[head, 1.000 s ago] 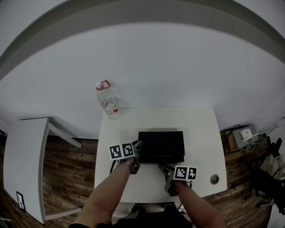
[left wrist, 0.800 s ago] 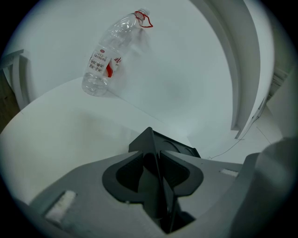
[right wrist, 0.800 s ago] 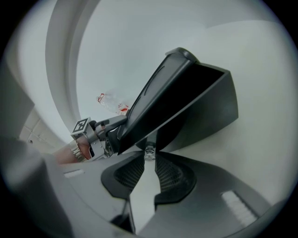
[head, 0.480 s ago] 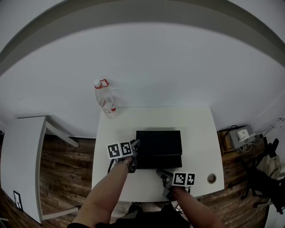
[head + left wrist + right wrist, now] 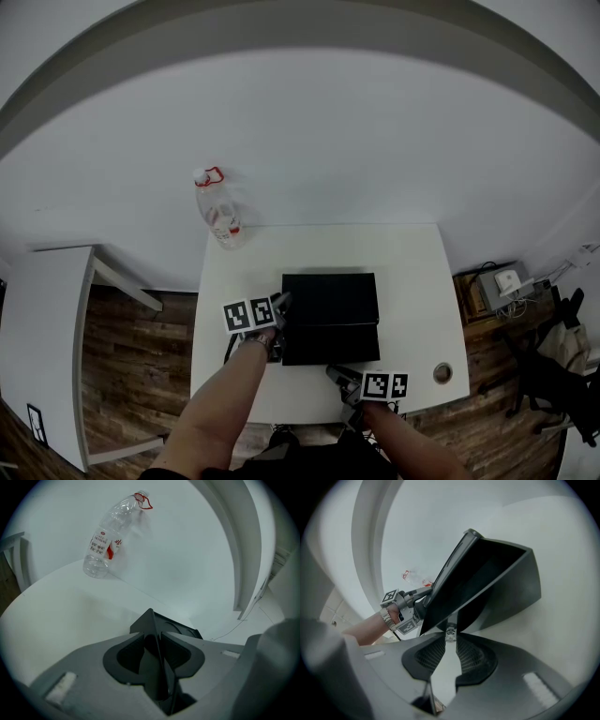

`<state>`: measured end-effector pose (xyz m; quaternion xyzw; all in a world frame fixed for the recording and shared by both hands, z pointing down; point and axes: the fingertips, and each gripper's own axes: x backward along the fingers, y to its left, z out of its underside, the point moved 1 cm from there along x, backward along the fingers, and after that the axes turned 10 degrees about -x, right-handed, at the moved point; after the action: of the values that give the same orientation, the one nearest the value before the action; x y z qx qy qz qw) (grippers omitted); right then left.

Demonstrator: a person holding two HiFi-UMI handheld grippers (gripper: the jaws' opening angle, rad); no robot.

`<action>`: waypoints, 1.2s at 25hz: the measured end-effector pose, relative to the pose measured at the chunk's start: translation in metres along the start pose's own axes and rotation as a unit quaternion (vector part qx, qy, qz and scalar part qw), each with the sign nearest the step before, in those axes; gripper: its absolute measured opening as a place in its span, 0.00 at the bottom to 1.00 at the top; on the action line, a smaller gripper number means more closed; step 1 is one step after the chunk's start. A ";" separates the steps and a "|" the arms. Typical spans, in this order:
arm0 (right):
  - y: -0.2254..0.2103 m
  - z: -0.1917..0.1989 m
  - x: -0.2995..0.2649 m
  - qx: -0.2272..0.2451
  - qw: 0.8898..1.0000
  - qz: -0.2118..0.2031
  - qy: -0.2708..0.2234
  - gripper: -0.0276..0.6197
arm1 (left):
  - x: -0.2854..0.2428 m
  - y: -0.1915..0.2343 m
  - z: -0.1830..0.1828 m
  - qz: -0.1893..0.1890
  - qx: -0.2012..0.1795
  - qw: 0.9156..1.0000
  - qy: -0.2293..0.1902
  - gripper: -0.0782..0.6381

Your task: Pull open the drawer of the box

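A black box (image 5: 328, 294) lies on the white table (image 5: 417, 281), and its drawer (image 5: 331, 345) stands partly drawn out toward me. My left gripper (image 5: 281, 306) is shut on the box's near left corner; in the left gripper view its jaws (image 5: 154, 634) clamp that thin black edge (image 5: 151, 620). My right gripper (image 5: 337, 373) sits at the drawer's front. In the right gripper view its jaws (image 5: 450, 638) pinch a small silvery knob (image 5: 450, 633) under the dark drawer front (image 5: 457, 585). The left gripper (image 5: 401, 604) with a hand and wristwatch shows there too.
A clear plastic bottle (image 5: 217, 214) with a red cap ring stands at the table's far left corner, also in the left gripper view as bottle (image 5: 108, 536). A round cable hole (image 5: 442, 373) is near the right front edge. A second white table (image 5: 47, 328) stands to the left.
The right gripper has moved toward the table's near edge with the knob in it, and the drawer has slid further out of the box. The left gripper has stayed on the box's corner.
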<state>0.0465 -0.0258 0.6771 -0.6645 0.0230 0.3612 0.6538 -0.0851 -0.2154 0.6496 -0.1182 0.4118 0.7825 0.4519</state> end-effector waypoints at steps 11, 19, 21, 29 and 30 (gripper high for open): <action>-0.004 0.021 0.011 0.005 1.000 -0.003 0.012 0.15 | 0.000 0.000 -0.001 -0.008 -0.002 1.000 -0.004 0.28; -0.010 0.020 0.007 0.009 1.000 0.004 0.014 0.16 | 0.000 0.000 -0.002 -0.010 0.004 1.000 -0.004 0.28; -0.011 0.020 0.005 0.012 1.000 0.006 0.015 0.16 | 0.000 0.000 -0.001 -0.008 0.010 1.000 -0.007 0.28; -0.008 0.024 0.010 -0.007 1.000 -0.014 0.021 0.23 | 0.010 0.002 -0.009 0.036 0.040 0.997 -0.062 0.28; -0.009 0.026 0.014 -0.011 1.000 -0.016 0.024 0.25 | 0.014 0.003 -0.015 0.039 0.043 0.995 -0.079 0.27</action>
<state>0.0497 0.0053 0.6802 -0.6803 0.0238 0.3350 0.6514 -0.0984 -0.2186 0.6336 -0.0198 0.4122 0.7882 0.4566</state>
